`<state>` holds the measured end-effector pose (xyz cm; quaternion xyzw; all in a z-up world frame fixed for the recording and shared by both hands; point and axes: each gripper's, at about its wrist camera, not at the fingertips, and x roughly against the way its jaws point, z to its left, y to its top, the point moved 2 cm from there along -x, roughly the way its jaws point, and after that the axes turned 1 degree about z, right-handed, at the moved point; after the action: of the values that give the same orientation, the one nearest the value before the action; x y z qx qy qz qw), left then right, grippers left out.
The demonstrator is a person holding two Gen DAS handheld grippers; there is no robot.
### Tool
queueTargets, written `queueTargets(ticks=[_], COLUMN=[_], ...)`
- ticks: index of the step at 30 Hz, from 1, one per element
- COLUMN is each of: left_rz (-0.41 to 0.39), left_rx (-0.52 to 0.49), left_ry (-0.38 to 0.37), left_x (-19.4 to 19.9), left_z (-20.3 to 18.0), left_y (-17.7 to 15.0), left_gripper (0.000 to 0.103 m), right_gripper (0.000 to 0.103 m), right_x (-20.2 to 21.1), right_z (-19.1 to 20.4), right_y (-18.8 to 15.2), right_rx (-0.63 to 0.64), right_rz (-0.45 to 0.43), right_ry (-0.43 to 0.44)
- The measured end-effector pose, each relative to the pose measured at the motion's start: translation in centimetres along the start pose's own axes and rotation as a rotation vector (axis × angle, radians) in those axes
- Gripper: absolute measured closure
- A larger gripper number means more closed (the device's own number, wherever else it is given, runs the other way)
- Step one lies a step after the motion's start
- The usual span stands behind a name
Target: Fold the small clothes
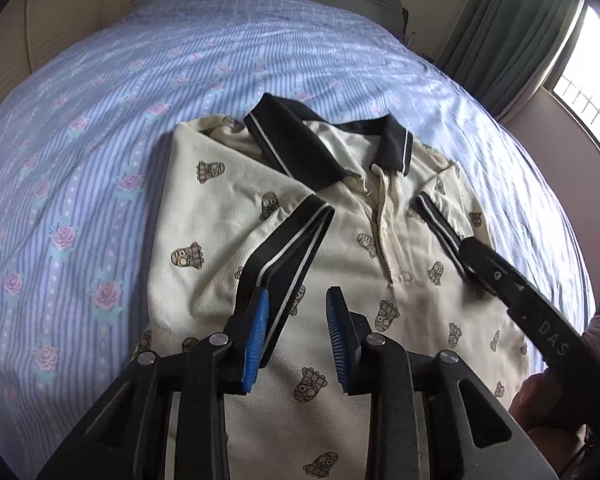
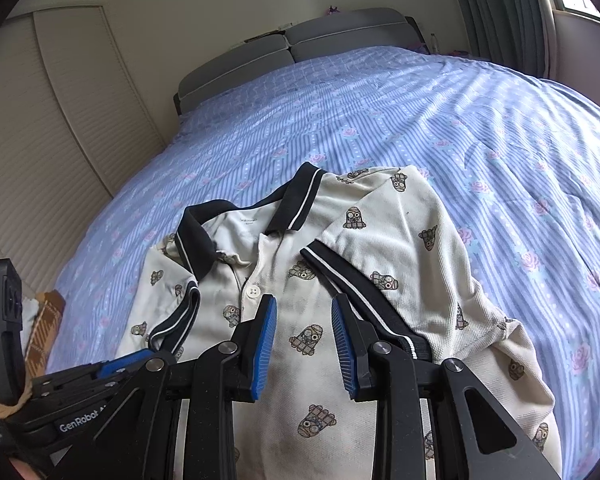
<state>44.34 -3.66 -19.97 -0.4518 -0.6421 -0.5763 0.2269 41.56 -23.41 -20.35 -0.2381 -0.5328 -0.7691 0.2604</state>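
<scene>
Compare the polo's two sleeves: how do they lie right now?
The sleeve by the left gripper is folded in over the chest, its dark striped cuff running between the gripper's fingers. The sleeve by the right gripper is also folded in, but its cuff lies beside the fingers, not between them. Both share cream fabric and white-striped dark cuffs.

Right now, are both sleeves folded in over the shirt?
Yes. Both sleeves lie folded across the shirt's front, dark cuffs pointing inward; its lower body is still spread flat.
</scene>
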Motion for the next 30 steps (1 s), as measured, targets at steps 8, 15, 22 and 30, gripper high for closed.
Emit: queueTargets(ticks=[8,15,22,30], left_rz=[-0.160,-0.097,-0.097,-0.113], left_rx=[0.048,0.106,0.103,0.034], left_ry=[0.016,-0.044,0.099,0.010], left_x=[0.6,-2.7,-2.4,0.9], left_z=[2.1,4.1,5.3,2.9], left_y=[1.0,1.0,0.9,1.3], left_gripper=[0.053,0.051,0.051,0.041], right_gripper=[0.073,0.073,0.073,0.073], right_x=[-0.1,-0.5,-1.1,-0.8], right_z=[0.1,-0.1,-0.1,-0.2], right_y=[-0.2,-0.4,-0.5,-0.4], right_rx=[0.004,0.006,0.004,-0.004], right_rz=[0.003,0.013,0.029,0.015], right_ry=[-0.001,-0.012,-0.014,0.002])
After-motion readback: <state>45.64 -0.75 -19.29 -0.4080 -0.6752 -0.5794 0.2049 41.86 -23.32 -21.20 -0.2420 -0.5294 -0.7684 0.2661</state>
